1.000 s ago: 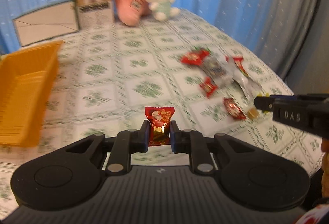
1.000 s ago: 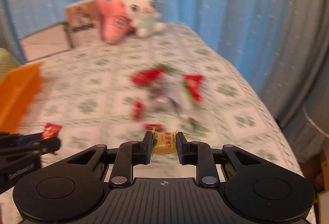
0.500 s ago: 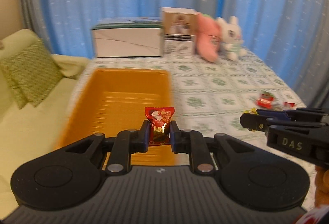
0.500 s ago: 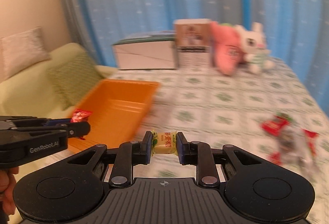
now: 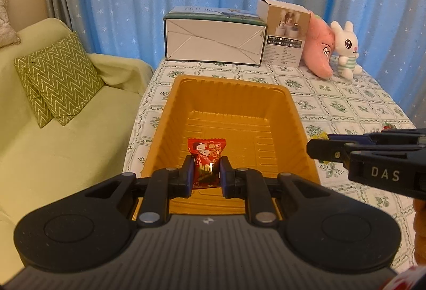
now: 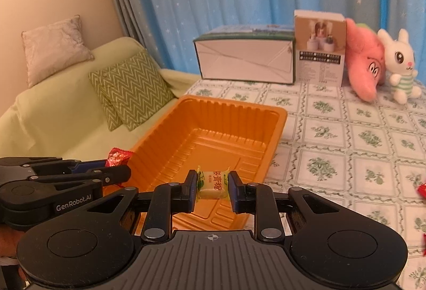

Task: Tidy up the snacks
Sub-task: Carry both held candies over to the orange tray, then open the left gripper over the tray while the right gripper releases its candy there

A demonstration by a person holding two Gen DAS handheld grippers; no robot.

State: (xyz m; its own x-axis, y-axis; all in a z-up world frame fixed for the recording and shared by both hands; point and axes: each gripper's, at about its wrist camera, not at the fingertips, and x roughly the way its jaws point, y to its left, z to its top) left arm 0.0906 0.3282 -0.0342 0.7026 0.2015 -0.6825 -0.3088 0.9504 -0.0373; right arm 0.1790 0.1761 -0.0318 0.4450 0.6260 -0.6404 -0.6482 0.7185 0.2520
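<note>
The left gripper [image 5: 204,173] pinches a red candy [image 5: 206,162] above the orange tray [image 5: 229,84]. The right gripper [image 6: 212,190] clamps a yellow-green candy [image 6: 213,184], probably over the tray's near end.

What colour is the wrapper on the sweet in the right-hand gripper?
Pale yellow-green wrapper with red lettering, seen best from the right wrist.

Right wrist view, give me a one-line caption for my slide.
Right gripper holds a yellow-green candy over the orange tray, left gripper alongside with a red candy.
</note>
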